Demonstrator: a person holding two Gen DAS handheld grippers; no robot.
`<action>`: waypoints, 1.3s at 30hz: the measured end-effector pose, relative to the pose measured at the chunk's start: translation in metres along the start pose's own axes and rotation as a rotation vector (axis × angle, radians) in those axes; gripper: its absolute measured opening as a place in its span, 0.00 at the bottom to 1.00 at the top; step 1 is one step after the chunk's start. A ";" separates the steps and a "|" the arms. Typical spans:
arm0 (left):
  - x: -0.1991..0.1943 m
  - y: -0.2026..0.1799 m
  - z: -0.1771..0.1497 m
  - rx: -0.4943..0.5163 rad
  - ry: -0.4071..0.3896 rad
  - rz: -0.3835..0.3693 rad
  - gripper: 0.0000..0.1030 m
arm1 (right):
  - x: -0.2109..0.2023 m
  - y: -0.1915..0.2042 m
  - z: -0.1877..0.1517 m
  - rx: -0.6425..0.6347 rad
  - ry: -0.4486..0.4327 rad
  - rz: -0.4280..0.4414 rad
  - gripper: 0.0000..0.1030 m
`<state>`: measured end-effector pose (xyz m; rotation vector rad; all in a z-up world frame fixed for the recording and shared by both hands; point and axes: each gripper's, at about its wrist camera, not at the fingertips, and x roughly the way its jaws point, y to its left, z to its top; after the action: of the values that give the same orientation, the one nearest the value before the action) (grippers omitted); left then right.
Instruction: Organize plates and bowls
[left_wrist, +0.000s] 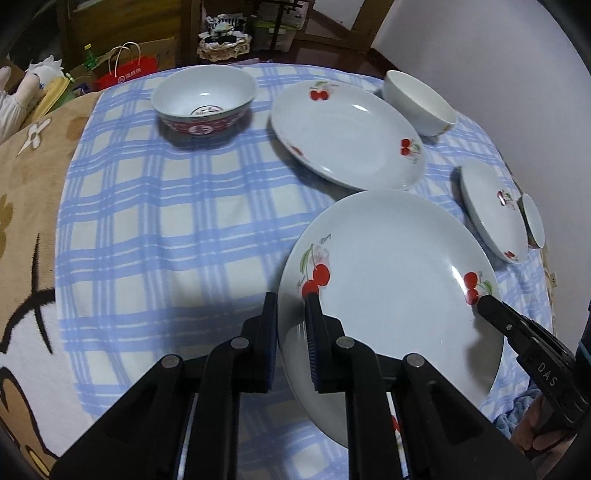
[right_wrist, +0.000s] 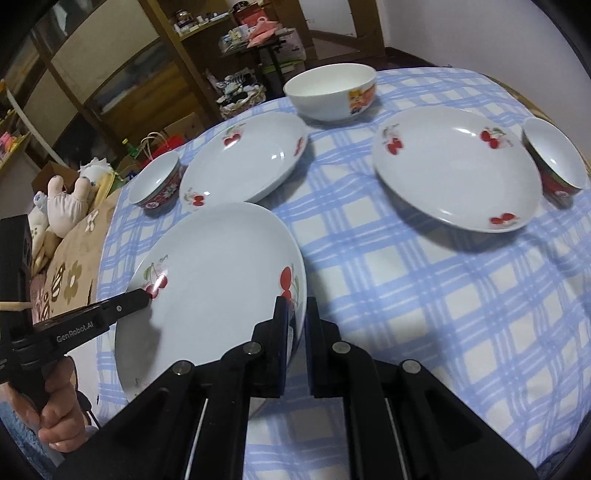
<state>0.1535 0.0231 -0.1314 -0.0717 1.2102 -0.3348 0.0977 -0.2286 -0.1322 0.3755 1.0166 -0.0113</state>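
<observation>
Both the left gripper (left_wrist: 291, 295) and right gripper (right_wrist: 295, 301) had jaws clamped on the near plate's (left_wrist: 388, 277) rims, mid-lift; stacking it onto the upper-center plate (left_wrist: 343, 129) looked next.

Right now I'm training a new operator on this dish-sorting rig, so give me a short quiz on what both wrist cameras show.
1. True or false: both grippers grip the near cherry plate at once.
2. How many cherry plates sit on the checked cloth?
3. Which bowl stands at the far edge in the right wrist view? A) white bowl with a cartoon print B) red-patterned bowl

Key: 1 true, the left gripper and right gripper pinch opposite rims. 2 three. 3 A.
</observation>
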 end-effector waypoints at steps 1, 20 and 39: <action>0.000 -0.004 0.000 0.006 0.002 0.003 0.13 | -0.001 -0.003 0.000 0.009 -0.002 0.004 0.09; 0.026 -0.080 -0.002 0.141 0.087 -0.010 0.14 | -0.030 -0.078 -0.007 0.203 -0.079 -0.044 0.09; 0.050 -0.099 -0.007 0.180 0.083 0.001 0.14 | -0.001 -0.103 -0.018 0.259 0.010 -0.117 0.09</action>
<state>0.1409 -0.0845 -0.1568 0.0994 1.2570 -0.4478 0.0635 -0.3194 -0.1708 0.5517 1.0486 -0.2481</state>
